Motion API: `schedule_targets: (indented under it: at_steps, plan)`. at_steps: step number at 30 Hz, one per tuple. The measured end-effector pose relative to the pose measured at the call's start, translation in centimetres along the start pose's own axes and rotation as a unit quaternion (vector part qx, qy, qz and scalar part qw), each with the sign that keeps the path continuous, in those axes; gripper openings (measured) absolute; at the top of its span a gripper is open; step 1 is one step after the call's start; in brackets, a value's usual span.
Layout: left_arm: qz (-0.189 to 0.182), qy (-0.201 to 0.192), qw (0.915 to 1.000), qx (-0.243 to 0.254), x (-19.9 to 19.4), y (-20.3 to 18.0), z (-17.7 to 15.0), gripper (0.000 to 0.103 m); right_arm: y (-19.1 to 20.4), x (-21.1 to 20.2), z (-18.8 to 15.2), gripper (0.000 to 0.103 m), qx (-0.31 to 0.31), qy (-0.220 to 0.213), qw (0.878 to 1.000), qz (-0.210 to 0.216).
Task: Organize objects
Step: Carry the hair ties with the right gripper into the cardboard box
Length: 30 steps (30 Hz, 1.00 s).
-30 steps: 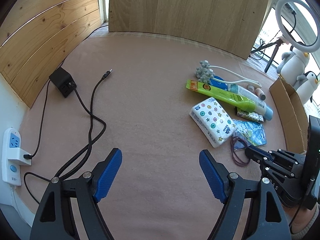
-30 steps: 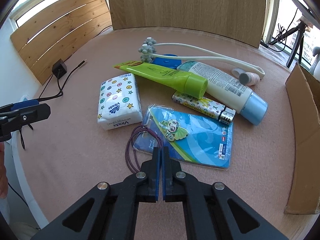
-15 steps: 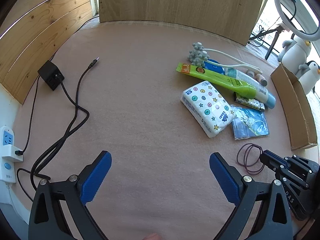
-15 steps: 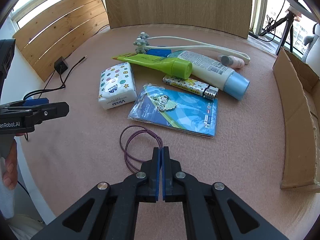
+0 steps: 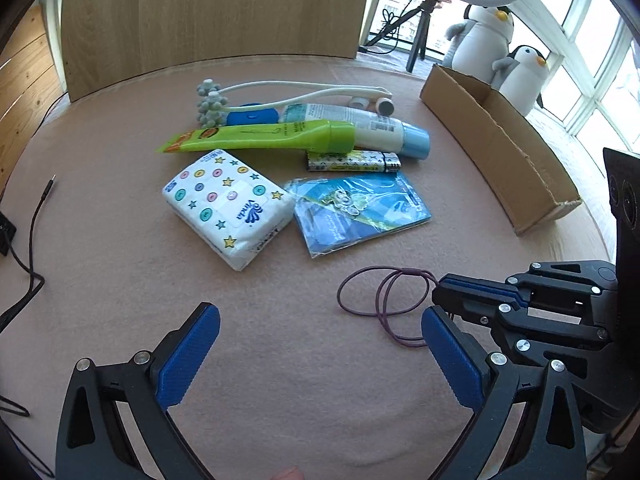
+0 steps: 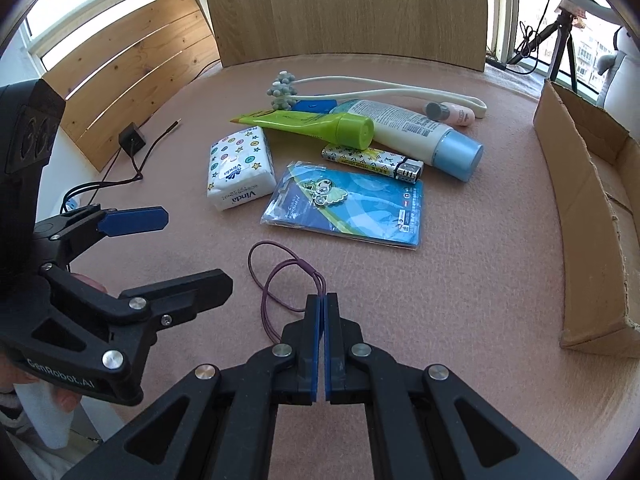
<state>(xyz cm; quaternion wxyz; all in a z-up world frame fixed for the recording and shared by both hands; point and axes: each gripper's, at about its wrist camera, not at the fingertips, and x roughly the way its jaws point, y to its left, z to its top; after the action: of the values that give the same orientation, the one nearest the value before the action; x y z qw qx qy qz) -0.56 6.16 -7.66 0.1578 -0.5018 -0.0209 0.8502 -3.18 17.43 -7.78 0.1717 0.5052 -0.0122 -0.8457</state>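
Purple hair bands (image 6: 298, 263) lie looped on the pink felt, one end pinched in my right gripper (image 6: 322, 298), which is shut on them. From the left wrist view the same bands (image 5: 412, 270) run into the right gripper (image 5: 438, 290). My left gripper (image 5: 320, 316) stands wide open just left of the loops, nothing between its fingers; it also shows in the right wrist view as the left gripper (image 6: 198, 247). Beyond lie a tissue pack (image 5: 228, 208), a blue packet (image 5: 360, 208), a lighter (image 5: 354, 161), a green tube (image 5: 272, 136) and a lotion tube (image 5: 360, 126).
An open cardboard box (image 5: 500, 140) stands along the right side. A roller massager (image 5: 212, 104) and a small pink bottle (image 6: 452, 113) lie at the back. A black charger (image 6: 132, 140) with its cable is at the left. Toy penguins (image 5: 488, 36) sit behind the box.
My right gripper has dragged the hair bands off the blue packet toward the near edge. The left gripper has swung right, closer to the bands, and its jaws have spread wider.
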Motion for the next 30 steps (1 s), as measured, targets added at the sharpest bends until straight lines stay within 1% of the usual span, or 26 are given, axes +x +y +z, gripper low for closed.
schedule_targets:
  at_steps: [2,4,5,6,8,9,10,11,14,15,16,17,18,19,21,22,26,30]
  plan:
    - [-0.021,-0.004,0.9998,0.005,0.5,-0.3,0.0,0.098,-0.5,-0.3,-0.4,0.002,0.009,0.0,1.0,0.004]
    - [-0.038,-0.01,0.9991,0.015,0.9,-0.8,0.1,0.094,-0.8,-0.6,-0.7,0.002,0.014,-0.003,1.0,0.013]
    - [-0.046,-0.014,0.9986,0.022,1.0,-1.1,0.1,0.089,-0.9,-0.9,-0.9,0.002,0.016,-0.004,1.0,0.019]
    - [-0.051,-0.013,0.9982,0.03,1.3,-1.4,0.2,0.086,-1.1,-1.1,-1.0,0.002,0.018,-0.007,1.0,0.019]
    - [-0.056,-0.003,0.9973,0.047,2.4,-2.0,0.3,0.075,-1.4,-1.6,-1.4,0.002,0.024,-0.01,0.999,0.024]
    - [-0.058,0.001,0.9967,0.057,2.8,-2.4,0.2,0.073,-1.6,-1.8,-1.6,0.002,0.026,-0.012,0.999,0.025]
    - [-0.064,-0.004,0.9954,0.072,2.9,-2.9,0.2,0.073,-1.7,-2.0,-1.7,0.002,0.028,-0.014,0.999,0.026]
    - [-0.079,-0.002,0.9935,0.082,3.0,-3.4,0.2,0.073,-1.8,-2.2,-1.8,0.002,0.03,-0.016,0.999,0.026]
    - [-0.078,0.001,0.9917,0.102,3.4,-4.7,0.3,0.072,-2.0,-2.7,-1.9,0.002,0.034,-0.021,0.999,0.024]
    - [-0.076,0.001,0.9914,0.106,3.6,-5.0,0.4,0.07,-2.0,-2.9,-1.9,0.002,0.033,-0.023,0.999,0.024]
    - [-0.076,0.003,0.9912,0.109,3.7,-5.3,0.4,0.06,-2.0,-3.1,-2.0,0.002,0.032,-0.024,0.999,0.023]
    - [-0.074,0.004,0.9909,0.112,3.8,-5.6,0.5,0.041,-2.0,-3.2,-2.0,0.002,0.032,-0.026,0.999,0.022]
    - [-0.065,0.007,0.9911,0.116,3.9,-5.9,0.4,0.031,-1.9,-3.4,-2.0,0.002,0.032,-0.028,0.999,0.02]
    - [-0.063,0.009,0.9912,0.117,3.8,-6.0,0.5,0.019,-1.9,-3.5,-2.0,0.002,0.032,-0.029,0.999,0.02]
    - [-0.062,0.008,0.9913,0.116,3.6,-6.3,0.5,0.011,-1.9,-3.8,-2.0,0.002,0.03,-0.032,0.999,0.018]
    - [-0.061,0.008,0.9915,0.115,3.5,-6.4,0.7,0.003,-1.9,-4.1,-1.9,0.002,0.029,-0.035,0.999,0.017]
    - [-0.057,-0.003,0.9919,0.113,1.8,-6.9,1.4,0.002,-1.5,-5.3,-1.4,0.002,0.028,-0.048,0.998,0.011]
    - [-0.046,-0.027,0.9921,0.113,-0.7,-7.5,2.8,0.002,-1.1,-6.9,-0.4,0.002,0.028,-0.062,0.998,-0.007]
